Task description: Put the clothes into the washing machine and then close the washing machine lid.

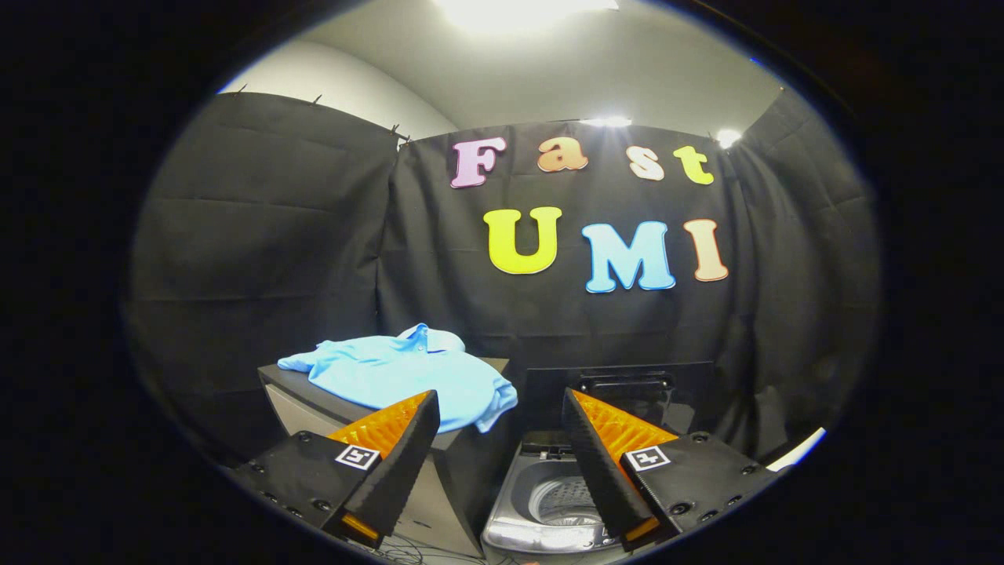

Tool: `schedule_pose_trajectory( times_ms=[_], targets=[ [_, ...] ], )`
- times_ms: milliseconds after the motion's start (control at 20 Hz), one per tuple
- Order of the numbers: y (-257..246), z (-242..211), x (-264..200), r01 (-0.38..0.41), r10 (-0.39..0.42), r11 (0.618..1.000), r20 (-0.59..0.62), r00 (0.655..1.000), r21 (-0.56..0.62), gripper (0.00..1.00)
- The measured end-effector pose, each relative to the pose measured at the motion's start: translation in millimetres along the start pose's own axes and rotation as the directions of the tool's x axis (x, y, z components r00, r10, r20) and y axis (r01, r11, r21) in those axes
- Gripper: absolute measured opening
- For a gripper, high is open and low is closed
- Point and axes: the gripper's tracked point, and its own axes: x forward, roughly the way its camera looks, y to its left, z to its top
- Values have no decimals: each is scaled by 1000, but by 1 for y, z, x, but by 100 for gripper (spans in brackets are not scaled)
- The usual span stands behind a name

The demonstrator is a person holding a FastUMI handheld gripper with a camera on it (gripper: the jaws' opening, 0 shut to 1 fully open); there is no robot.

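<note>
Booth hung with black cloth under bright ceiling light

Creased black cloth wall (259,235) wraps the back and both sides; above it a plain white ceiling (549,71) carries a glaring overhead lamp (518,9), with two smaller bright spotlights (608,122) at the cloth's top edge.

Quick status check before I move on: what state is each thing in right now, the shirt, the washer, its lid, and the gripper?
light blue shirt: lying spread on the dark stand, one edge hanging over its side, not held.
washing machine: drum open to view, no clothes seen inside.
washer lid: raised upright behind the opening.
gripper: fingers open, holding nothing, shirt just beyond one finger.
</note>
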Motion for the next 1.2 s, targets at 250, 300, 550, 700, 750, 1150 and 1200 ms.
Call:
schedule_pose_trajectory(
  times_ms=[250, 300, 550, 700, 750, 1150, 1200],
  targets=[
    [24, 27, 33, -86, 86, 996, -24, 996, 15, 98],
    [28, 34, 40, -100, 100, 995, -19, 995, 7, 98],
    [56, 50, 75, -177, 177, 984, -35, 984, 10, 98],
    [73, 51, 97, -221, 220, 975, -73, 973, -5, 98],
    [78, 49, 106, -232, 230, 973, -90, 969, -12, 98],
    [123, 36, 168, -282, 271, 959, -185, 945, -37, 98],
    [129, 35, 175, -294, 284, 956, -200, 938, -21, 98]
  ],
)
